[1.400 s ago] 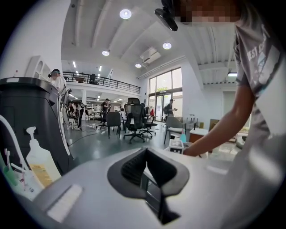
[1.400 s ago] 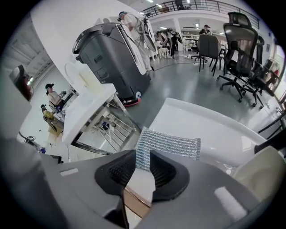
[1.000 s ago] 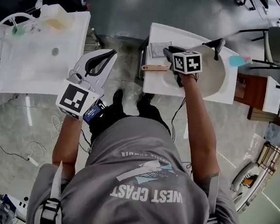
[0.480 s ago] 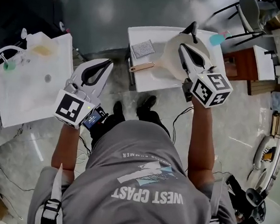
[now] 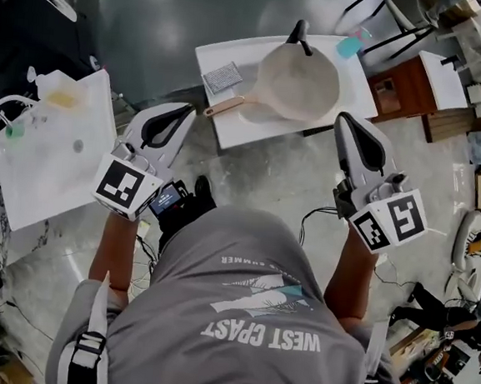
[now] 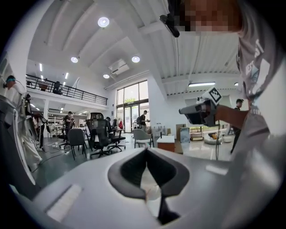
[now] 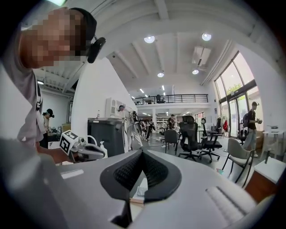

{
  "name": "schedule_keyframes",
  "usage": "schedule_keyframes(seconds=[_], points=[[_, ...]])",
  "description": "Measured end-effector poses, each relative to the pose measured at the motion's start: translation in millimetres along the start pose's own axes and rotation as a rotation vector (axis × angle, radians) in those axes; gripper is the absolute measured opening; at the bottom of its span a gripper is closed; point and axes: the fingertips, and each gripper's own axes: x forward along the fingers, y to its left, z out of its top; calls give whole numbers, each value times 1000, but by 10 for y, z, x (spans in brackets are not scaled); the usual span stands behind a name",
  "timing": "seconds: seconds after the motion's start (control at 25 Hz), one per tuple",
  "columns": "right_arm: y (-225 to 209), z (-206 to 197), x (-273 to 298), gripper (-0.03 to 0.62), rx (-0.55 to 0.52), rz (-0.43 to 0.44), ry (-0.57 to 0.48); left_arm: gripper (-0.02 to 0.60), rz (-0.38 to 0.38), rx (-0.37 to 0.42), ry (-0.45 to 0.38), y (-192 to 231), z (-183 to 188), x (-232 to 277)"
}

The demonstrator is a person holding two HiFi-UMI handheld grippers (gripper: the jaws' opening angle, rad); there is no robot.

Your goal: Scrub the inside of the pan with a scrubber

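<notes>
Pan point(image 5: 300, 83) sits open side up on white table point(image 5: 258, 130), ahead of both grippers and apart from them, nearer R gripper point(image 5: 347, 121). Its copper handle point(image 5: 231, 107) runs back toward L gripper point(image 5: 179, 110). Scrubber point(image 5: 222, 77) lies flat just beside the handle. Both arms bent and held out, grippers level w/ tips fwd. Jaws of each pressed together, nothing btwn them. Shirt point(image 5: 255, 314) print, seen upside down: "WEST", 2nd word unclear.
</notes>
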Motion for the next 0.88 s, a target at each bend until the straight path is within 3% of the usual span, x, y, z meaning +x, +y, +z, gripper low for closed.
schedule_keyframes(seconds=[0.16,0.4,0.88], points=[[-32,-279,-516,-2,-8,-24,57,3,-41,2,37,-479,43,154],[-177,-752,-1384,-2,63,-76,97,3,-122,-6,45,-1304,125,322],[-99,-928,-1979,-2,71,-55,93,3,-59,1,47,-1812,207,51]])
